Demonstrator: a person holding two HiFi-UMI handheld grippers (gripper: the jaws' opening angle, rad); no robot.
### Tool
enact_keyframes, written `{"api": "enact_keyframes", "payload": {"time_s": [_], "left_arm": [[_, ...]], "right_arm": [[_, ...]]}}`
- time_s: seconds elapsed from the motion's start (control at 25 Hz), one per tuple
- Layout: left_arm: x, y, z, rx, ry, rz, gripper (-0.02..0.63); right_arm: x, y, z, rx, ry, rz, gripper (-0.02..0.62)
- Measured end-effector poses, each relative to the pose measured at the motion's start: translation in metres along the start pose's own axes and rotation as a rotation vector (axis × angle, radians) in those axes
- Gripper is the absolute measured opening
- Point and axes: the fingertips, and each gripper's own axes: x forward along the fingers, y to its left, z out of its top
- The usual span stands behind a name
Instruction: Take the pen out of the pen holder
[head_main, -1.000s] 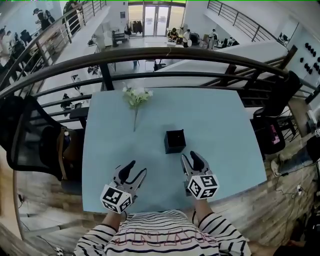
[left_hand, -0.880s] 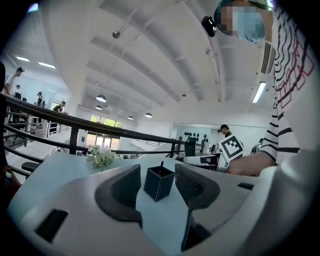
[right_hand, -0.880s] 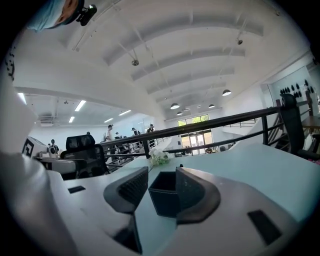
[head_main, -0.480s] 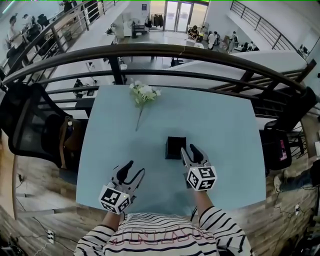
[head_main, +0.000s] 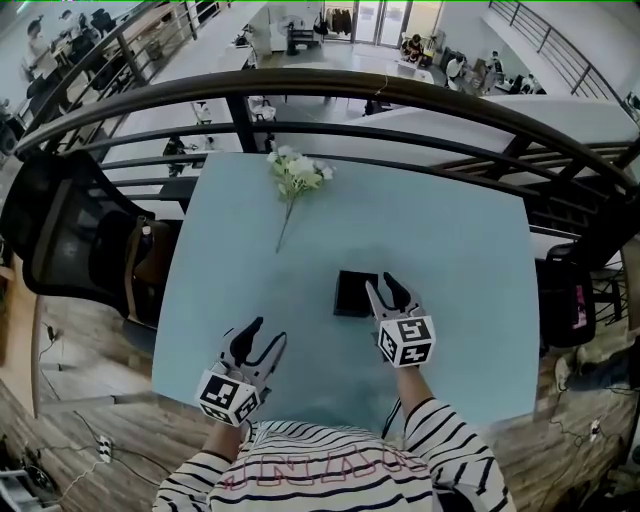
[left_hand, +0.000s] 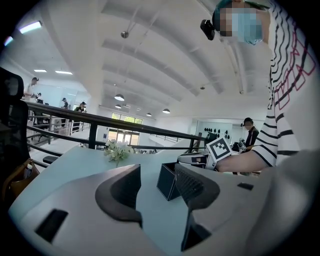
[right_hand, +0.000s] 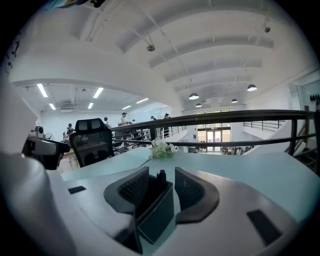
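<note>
A black square pen holder (head_main: 352, 293) stands on the light blue table (head_main: 450, 240), right of the middle. My right gripper (head_main: 384, 288) is open at the holder's right side. In the right gripper view the holder (right_hand: 156, 216) sits low between the jaws, and a dark pen tip (right_hand: 161, 175) pokes up between the two pads without touching either. My left gripper (head_main: 268, 333) is open and holds nothing, near the front edge and left of the holder. The left gripper view shows the holder (left_hand: 167, 181) just beyond the open left gripper (left_hand: 157, 187).
A white flower sprig (head_main: 297, 176) lies at the table's far side. A dark railing (head_main: 400, 95) runs behind the table, with a drop to a lower floor beyond it. A black office chair (head_main: 70, 240) stands at the left.
My right gripper has moved forward to the pen holder, and its jaws now reach over the holder. The left gripper has barely moved.
</note>
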Motion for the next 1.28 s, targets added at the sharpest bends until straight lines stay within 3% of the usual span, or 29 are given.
{"api": "enact_keyframes", "payload": {"time_s": [0.68, 1.28], "left_arm": [[-0.001, -0.001, -0.012, -0.011, 0.027, 0.057, 0.193], [-0.030, 0.012, -0.005, -0.012, -0.020, 0.027, 0.193]], "right_arm": [[0.022, 0.006, -0.010, -0.122, 0.038, 0.087, 0.071], [-0.004, 0.025, 0.023, -0.098, -0.032, 0.001, 0.067]]}}
